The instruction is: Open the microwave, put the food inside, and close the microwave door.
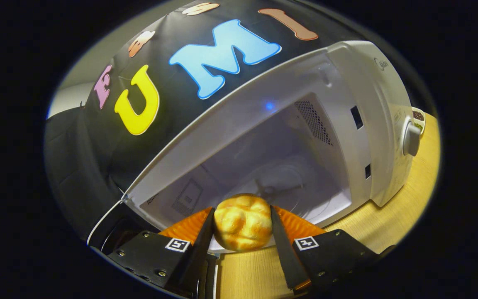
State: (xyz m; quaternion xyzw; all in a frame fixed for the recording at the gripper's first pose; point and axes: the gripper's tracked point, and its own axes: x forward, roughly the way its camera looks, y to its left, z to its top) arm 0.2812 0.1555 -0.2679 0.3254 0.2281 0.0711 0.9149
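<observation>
Bun (243,222) in gripper (242,224), microwave (371,124) open

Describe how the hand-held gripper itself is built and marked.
The hand-held gripper has two flat, blade-like fingers on black angular mounts fastened with small screws. Each mount carries a square black-and-white tag. The finger backs look ribbed.

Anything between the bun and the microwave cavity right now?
Nothing visible. The tool is shut on the bun, held between both fingers just ahead of the microwave opening. The door is swung open to one side, and the glass turntable beyond the bun looks bare.
</observation>
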